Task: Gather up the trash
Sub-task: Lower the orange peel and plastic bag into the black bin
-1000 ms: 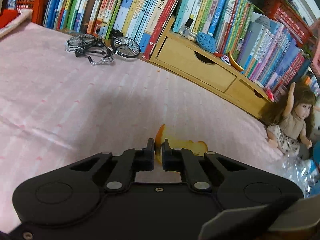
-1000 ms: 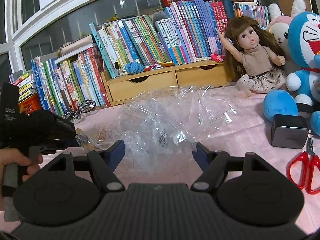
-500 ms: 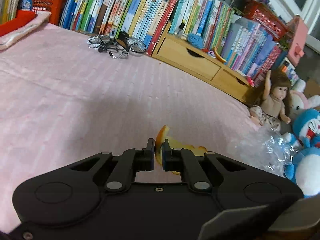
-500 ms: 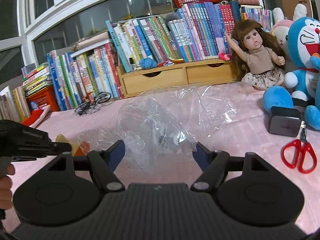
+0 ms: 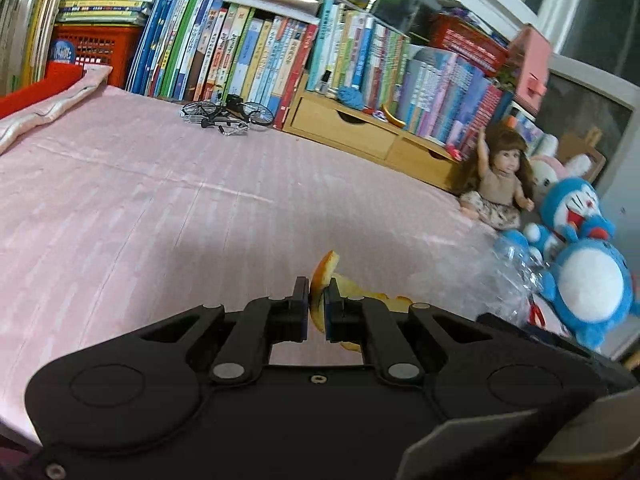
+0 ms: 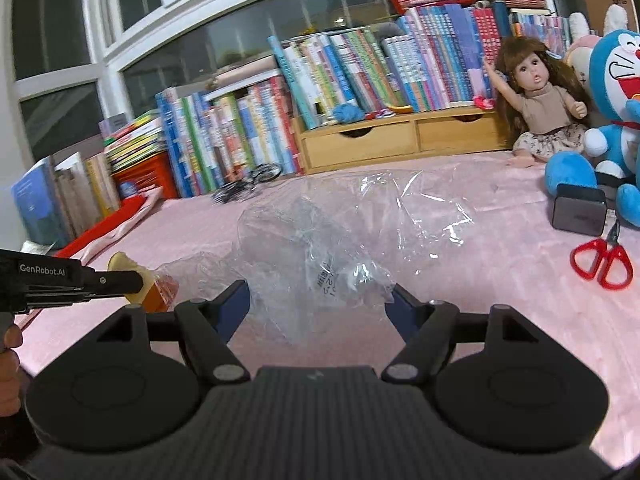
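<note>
Left gripper [image 5: 316, 307] pinches the orange peel [image 5: 322, 271], lifted clear over the pink cloth [image 5: 160, 208]. Right gripper [image 6: 320, 300] spread wide, clear bag [image 6: 344, 236] crumpled just ahead of its fingers (nothing pressed). Toward the cloth's right edge: scissors [image 6: 602, 262], a black box [image 6: 578, 213], doll [image 6: 538, 108], blue plush [image 6: 616, 80]. Toy bike [image 5: 226, 114] and books [image 5: 248, 52] along the far edge.

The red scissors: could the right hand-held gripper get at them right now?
Probably yes. The red scissors lie uncovered on the pink cloth, and the right hand-held gripper is open and empty, with only clear plastic ahead.
</note>
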`<state>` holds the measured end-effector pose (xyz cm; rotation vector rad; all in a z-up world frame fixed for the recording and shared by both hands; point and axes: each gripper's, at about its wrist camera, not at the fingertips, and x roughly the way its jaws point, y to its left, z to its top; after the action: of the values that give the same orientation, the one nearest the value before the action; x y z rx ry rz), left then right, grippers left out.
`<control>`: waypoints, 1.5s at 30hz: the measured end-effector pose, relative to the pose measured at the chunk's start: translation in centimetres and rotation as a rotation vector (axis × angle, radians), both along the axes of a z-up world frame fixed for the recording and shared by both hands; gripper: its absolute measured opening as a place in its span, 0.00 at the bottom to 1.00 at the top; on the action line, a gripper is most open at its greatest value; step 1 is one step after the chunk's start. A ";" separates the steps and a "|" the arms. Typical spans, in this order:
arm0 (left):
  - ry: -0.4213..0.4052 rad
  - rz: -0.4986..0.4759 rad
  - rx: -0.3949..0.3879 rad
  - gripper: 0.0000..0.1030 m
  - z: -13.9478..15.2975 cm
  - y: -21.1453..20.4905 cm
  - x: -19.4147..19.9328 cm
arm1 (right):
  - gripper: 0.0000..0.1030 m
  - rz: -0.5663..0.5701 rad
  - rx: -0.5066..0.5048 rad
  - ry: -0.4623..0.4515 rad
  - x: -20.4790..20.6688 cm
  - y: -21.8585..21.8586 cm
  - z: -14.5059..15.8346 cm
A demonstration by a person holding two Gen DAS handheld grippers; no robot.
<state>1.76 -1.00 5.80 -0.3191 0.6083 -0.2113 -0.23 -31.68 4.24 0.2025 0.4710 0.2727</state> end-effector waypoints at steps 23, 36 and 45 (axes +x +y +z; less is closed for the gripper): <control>0.187 -0.079 0.140 0.07 -5.5 1.7 -15.0 | 0.74 0.267 -0.119 0.164 -10.8 3.1 -4.1; 0.425 -0.169 0.242 0.08 -12.8 0.3 -15.9 | 0.74 0.362 -0.309 0.300 -12.6 6.3 -8.7; 0.523 -0.206 0.306 0.09 -16.4 -0.4 -15.4 | 0.74 0.430 -0.406 0.374 -12.2 8.0 -11.9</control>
<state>-13.65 -1.39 -10.57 -0.0082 1.1781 -0.2293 -12.40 -23.64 -7.68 -0.2551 0.9302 0.5561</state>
